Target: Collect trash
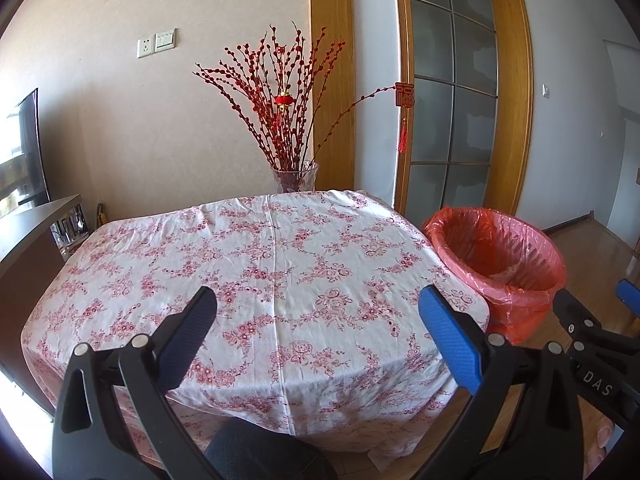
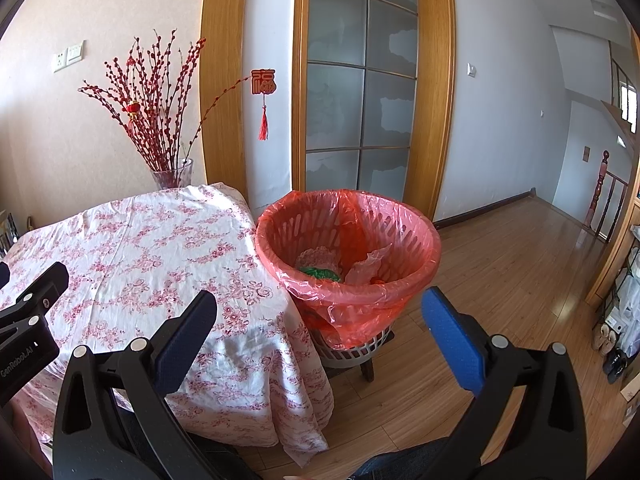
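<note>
1. Left wrist view: left gripper (image 1: 318, 312) held over the near edge of the desk (image 1: 160, 264), jaws wide apart, nothing between them. The floral tablecloth (image 1: 280, 248) shows no litter anywhere on its visible top.
2. Right wrist view: right gripper (image 2: 320, 312) hangs near the right corner of the desk, jaws likewise spread and holding nothing. It points toward the waste basket (image 2: 348, 240), which stands just right of the desk on a low stool.
3. The basket is lined with a red plastic bag (image 2: 408, 276). Inside lie a green item (image 2: 320, 273), a crumpled clear wrapper (image 2: 368, 264) and something pale and round behind them; exact kinds not readable.
4. Far side of the desk: glass vase of red berry branches (image 1: 294, 178) against the wall, not trash.
5. Judgement on progress: collection looks complete or very nearly so. Trash sits in the basket, the cloth is bare, and both grippers are unloaded.
6. What is left, if anything: a check of the floor around the desk; the visible boards show no scraps, but the stretch under the cloth is hidden.
</note>
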Tool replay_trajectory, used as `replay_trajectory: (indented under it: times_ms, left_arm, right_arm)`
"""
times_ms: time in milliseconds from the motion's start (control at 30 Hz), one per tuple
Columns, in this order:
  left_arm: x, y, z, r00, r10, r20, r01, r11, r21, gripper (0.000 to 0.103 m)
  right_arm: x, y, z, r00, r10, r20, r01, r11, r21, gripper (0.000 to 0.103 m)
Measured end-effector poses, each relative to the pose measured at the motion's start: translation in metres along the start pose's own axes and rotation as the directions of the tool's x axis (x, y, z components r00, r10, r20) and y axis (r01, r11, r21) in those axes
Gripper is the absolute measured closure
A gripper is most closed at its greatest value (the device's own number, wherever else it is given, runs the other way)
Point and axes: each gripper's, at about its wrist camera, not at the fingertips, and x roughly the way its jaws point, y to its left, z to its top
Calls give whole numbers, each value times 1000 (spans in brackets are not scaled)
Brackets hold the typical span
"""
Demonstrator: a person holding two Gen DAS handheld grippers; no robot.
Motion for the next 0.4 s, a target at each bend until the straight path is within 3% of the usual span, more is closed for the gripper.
replay_trajectory:
  times_ms: [400]
  left_arm:
    - [1,-1,-1,1000,-4,-7,3,1000,-3,4]
  right_arm:
    - [0,0,-2,1000,4,-3,-4,1000,-2,2]
